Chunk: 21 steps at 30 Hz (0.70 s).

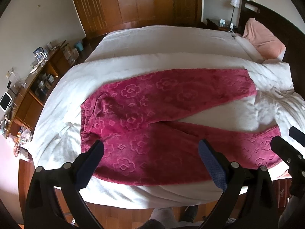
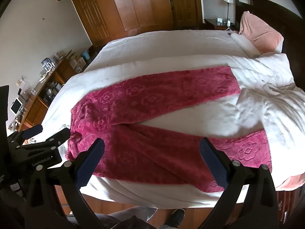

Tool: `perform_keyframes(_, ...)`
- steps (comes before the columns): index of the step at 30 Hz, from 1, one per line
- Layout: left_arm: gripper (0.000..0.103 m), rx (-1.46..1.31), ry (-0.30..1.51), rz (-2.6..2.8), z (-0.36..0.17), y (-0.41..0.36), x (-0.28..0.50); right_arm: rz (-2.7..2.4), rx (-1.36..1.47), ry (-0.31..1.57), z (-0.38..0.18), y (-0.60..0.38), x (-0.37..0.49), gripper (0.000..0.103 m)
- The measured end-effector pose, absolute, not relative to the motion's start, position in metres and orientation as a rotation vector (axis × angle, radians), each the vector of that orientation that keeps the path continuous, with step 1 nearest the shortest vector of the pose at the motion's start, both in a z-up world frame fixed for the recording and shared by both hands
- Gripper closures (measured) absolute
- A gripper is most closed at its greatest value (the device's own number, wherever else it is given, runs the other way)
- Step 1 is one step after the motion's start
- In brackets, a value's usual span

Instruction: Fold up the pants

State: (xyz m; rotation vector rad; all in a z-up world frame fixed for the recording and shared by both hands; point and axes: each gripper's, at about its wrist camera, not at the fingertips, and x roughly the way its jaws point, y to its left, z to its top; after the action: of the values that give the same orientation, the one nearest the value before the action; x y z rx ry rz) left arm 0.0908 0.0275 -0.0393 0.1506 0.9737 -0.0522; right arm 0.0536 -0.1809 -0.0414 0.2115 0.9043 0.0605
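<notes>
Left wrist view: pants [image 1: 152,118] lay flat on the bed [image 1: 152,42], directly ahead of and below the left gripper [image 1: 150,152], waistband off its left finger, legs running out to the right in a V. Fabric looked thick, plush, embossed fleece; judged soft and limp, moderately light, grippy rather than slick, apt to sag when lifted. Best holds, by judgement: waistband corner and the near leg's cuff. Left gripper's jaws stood wide apart, holding nothing, hovering above the near leg; contact with the cloth could not be confirmed. Right gripper [image 1: 286,139] showed at the far right edge over the near cuff, jaws apart. Right wrist view: pants [image 2: 152,114] again ahead and below, waistband toward the left, near cuff beyond the right finger. Right gripper [image 2: 152,152] fully spread, empty, over the near leg. Left gripper [image 2: 49,131] visible to the left, beside the waistband, jaws apart, nothing clamped.
</notes>
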Motion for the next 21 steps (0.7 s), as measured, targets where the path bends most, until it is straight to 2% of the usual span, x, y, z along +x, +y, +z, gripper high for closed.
perform_keyframes(21, 0.005, 0.153, 0.998, -0.065, -0.048, 0.029, 0.110, 0.044, 0.237, 0.900, -0.047, -0.179, 0.066, 0.003)
